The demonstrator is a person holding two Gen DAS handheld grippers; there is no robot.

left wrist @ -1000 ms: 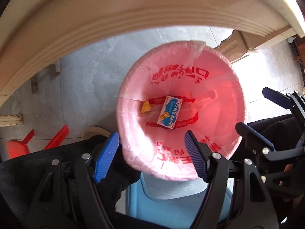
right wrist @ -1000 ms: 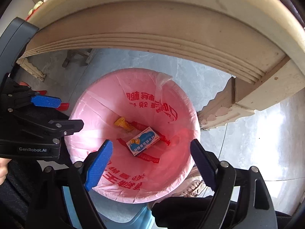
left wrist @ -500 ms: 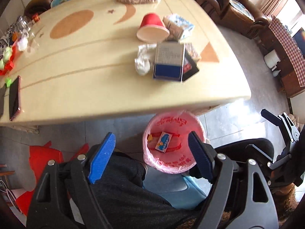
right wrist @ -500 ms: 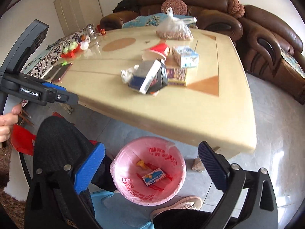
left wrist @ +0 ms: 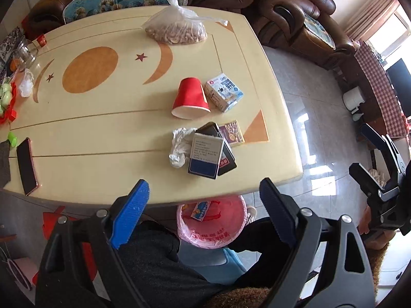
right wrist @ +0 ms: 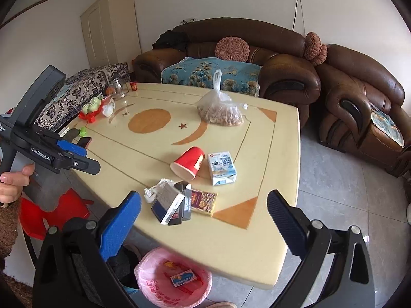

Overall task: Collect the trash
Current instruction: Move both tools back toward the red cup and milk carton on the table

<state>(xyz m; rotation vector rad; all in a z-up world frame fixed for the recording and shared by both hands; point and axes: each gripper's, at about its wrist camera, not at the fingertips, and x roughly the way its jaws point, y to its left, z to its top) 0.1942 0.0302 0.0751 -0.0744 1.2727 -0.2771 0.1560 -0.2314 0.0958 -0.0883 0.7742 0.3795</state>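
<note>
Both grippers were held up over the table, wide apart and holding nothing.

The left gripper (left wrist: 204,205) and the right gripper (right wrist: 205,218) each had their fingers spread. On the cream table (right wrist: 257,251) lay trash: a red paper cup (right wrist: 188,163) on its side, a small milk carton (right wrist: 221,168) just beside it, a crumpled tissue (left wrist: 179,146), and some little boxes (left wrist: 208,154) in a pile. The pink bin (right wrist: 154,286) sat on the floor (partly under the table edge) with a small blue packet (right wrist: 183,278) inside.

Cream table (left wrist: 102,138) with orange sun, moon and star inlays; red paper cup (left wrist: 190,99); pink bin liner (right wrist: 154,286) printed red, apparently lettering.
</note>
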